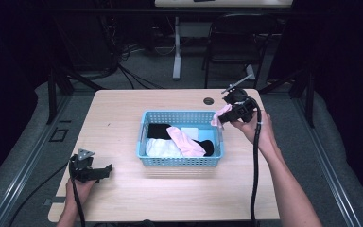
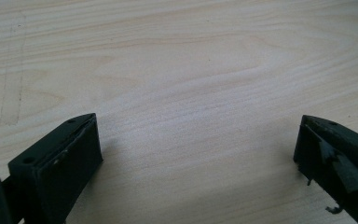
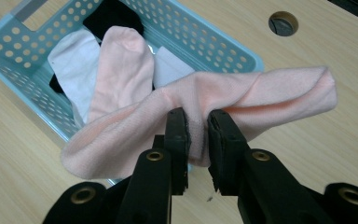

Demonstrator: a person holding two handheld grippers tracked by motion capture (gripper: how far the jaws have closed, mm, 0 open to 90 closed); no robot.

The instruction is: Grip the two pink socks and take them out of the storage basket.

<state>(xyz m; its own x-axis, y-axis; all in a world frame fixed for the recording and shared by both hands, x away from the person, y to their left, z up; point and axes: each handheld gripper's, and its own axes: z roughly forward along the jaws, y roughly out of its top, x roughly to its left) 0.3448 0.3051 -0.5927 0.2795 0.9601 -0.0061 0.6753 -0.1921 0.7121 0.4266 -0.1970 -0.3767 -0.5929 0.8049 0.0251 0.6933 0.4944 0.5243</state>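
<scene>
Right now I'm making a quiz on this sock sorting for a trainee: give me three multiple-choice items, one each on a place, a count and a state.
1. Where is the right gripper holding its pink sock?
A. above the right end of the blue basket
B. beside the table's left edge
C. under the table

2. How many pink socks are there in all?
A. one
B. two
C. four

3. How do the left gripper's jaws stand?
A. clamped on a sock
C. shut on nothing
B. wide open over bare table

Answers: 1 A, the high view shows it at the basket's right rim. 2 B, one is held and one pink sock lies in the basket. 3 B, bare wood shows between the jaws.
</scene>
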